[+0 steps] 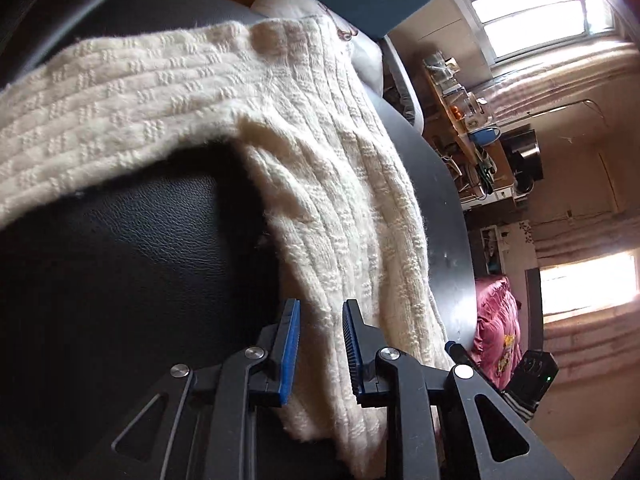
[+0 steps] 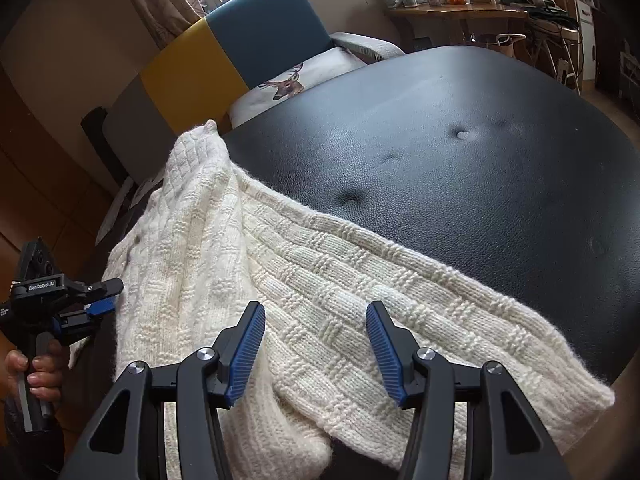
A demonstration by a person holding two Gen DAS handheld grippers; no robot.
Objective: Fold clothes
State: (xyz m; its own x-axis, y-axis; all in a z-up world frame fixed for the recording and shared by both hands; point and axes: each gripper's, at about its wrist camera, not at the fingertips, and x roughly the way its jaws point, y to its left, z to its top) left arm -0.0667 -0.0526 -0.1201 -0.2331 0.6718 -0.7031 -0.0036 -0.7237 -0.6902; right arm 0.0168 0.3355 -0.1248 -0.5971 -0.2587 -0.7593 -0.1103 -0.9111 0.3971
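Black padded leather desk [image 2: 460, 168]: my cream knitted sweater [image 2: 304, 280] runs from ten to four o'clock, under my released right tongs [image 2: 316, 344]; left tongs [image 1: 320, 344], released, straddle its hem.

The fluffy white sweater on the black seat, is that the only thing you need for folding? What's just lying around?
For the job:
cream knit sweater
black leather ottoman it lies on
left gripper, right gripper

Just lying about:
deer-print cushion
blue and yellow chair
cluttered wooden side table
pink bedding
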